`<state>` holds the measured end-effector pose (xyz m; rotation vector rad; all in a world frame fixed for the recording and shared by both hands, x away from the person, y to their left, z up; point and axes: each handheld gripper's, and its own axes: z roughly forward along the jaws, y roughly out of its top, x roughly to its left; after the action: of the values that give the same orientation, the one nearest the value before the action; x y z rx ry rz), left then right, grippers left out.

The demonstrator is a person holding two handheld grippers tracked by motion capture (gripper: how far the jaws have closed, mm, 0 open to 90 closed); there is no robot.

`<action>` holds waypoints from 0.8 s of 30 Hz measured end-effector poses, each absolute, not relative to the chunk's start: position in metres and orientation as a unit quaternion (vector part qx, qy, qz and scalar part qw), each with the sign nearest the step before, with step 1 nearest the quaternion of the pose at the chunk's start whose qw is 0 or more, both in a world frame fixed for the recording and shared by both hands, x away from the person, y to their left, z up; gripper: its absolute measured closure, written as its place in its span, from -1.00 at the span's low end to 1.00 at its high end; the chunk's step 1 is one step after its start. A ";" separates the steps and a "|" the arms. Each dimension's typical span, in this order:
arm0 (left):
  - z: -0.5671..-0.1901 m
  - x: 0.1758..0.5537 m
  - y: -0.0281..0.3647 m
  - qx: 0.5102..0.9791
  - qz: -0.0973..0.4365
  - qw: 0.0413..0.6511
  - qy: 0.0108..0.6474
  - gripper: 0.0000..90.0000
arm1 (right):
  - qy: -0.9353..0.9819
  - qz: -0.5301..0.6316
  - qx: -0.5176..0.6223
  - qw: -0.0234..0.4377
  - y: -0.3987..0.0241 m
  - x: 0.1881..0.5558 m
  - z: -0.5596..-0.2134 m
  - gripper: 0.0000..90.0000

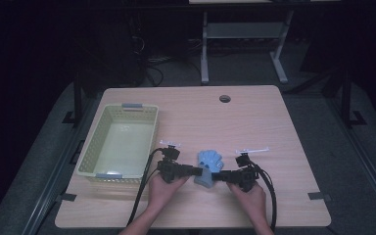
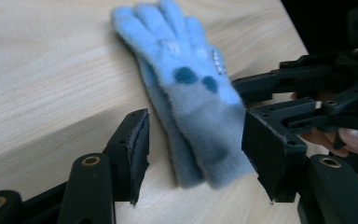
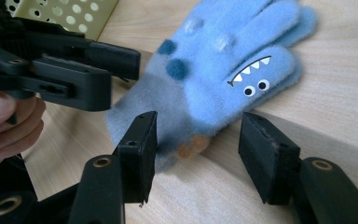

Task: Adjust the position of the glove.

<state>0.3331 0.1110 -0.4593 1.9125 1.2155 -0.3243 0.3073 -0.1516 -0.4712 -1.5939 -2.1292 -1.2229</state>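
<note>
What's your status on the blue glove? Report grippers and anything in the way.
Left gripper open, astride cuff. Right gripper open at cuff, opposite side. Glove flat on table. Basket left, clear of it.

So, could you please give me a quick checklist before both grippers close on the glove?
1. Glove lies flat on the table: ok.
2. Left gripper has the cuff end between its open jaws: ok.
3. Right gripper has the glove's edge between its open jaws: ok.
4. Pads pressing the glove: not ok, gaps show on both.
5. Grippers apart from each other: ok, though close.
6. Basket ready to take it: ok.
</note>
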 end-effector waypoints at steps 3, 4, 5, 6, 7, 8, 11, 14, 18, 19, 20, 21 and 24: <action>-0.463 0.335 0.109 0.761 -0.131 0.407 0.487 -0.04 | -0.721 -0.417 -0.542 0.110 -0.151 0.308 -0.472 0.09; -0.464 0.335 0.108 0.761 -0.133 0.405 0.489 -0.01 | -0.719 -0.419 -0.544 0.108 -0.150 0.308 -0.473 0.12; -0.466 0.336 0.108 0.759 -0.136 0.405 0.490 -0.01 | -0.719 -0.419 -0.544 0.108 -0.150 0.308 -0.473 0.12; -0.468 0.337 0.107 0.757 -0.144 0.407 0.490 0.05 | -0.715 -0.420 -0.547 0.111 -0.148 0.308 -0.473 0.14; -0.468 0.337 0.107 0.757 -0.144 0.407 0.490 0.10 | -0.715 -0.420 -0.547 0.111 -0.148 0.308 -0.473 0.14; -0.469 0.337 0.107 0.758 -0.147 0.407 0.489 0.10 | -0.714 -0.423 -0.546 0.109 -0.147 0.309 -0.473 0.16; -0.470 0.336 0.106 0.756 -0.151 0.409 0.487 0.23 | -0.715 -0.425 -0.545 0.105 -0.145 0.309 -0.474 0.22; -0.473 0.337 0.107 0.752 -0.162 0.413 0.488 0.28 | -0.711 -0.426 -0.549 0.106 -0.143 0.310 -0.475 0.27; -0.474 0.337 0.107 0.749 -0.170 0.412 0.489 0.36 | -0.710 -0.430 -0.550 0.094 -0.138 0.310 -0.477 0.44; -0.474 0.337 0.107 0.749 -0.172 0.412 0.489 0.36 | -0.710 -0.430 -0.550 0.094 -0.138 0.310 -0.477 0.44; -0.475 0.337 0.107 0.747 -0.173 0.414 0.490 0.37 | -0.711 -0.432 -0.548 0.089 -0.136 0.310 -0.478 0.47; -0.475 0.338 0.107 0.748 -0.175 0.414 0.489 0.38 | -0.711 -0.432 -0.547 0.086 -0.136 0.311 -0.478 0.50; -0.478 0.341 0.108 0.743 -0.190 0.414 0.490 0.43 | -0.710 -0.434 -0.548 0.089 -0.133 0.312 -0.479 0.58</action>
<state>0.3405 0.1083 -0.4778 1.8683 1.2329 -0.4776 0.3116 -0.1333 -0.4795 -1.6293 -2.1133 -1.2903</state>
